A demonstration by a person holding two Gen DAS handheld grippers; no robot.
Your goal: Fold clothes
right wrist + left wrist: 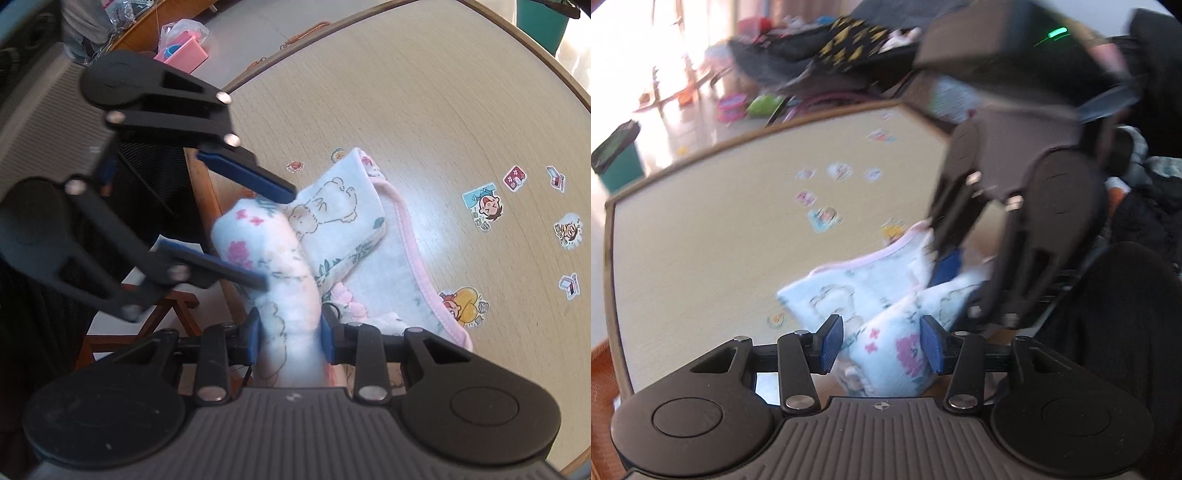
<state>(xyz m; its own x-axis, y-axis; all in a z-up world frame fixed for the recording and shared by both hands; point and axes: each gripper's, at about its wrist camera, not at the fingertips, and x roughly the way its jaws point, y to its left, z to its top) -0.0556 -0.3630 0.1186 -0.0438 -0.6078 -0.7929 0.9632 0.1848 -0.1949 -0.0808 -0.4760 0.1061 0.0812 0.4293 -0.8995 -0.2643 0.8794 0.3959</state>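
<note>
Clothing, a soft, light printed fleece garment [332, 221], lies bunched at the surface [443, 110] edge. A rolled fold is pinched by the right tongs [291, 339]; the left tongs [882, 343] are opening around another fold, pads seemingly clear. The pink hem is judged the best hold.

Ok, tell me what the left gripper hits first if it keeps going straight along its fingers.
Probably the printed white cloth: a fold of it already sits between the left gripper and its opening jaws, with the tabletop just beyond, though depth is unclear.

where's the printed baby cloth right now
The printed baby cloth lies bunched at the near edge of the round table, left of the cartoon stickers, one roll of it pinched in the right claw.
</note>
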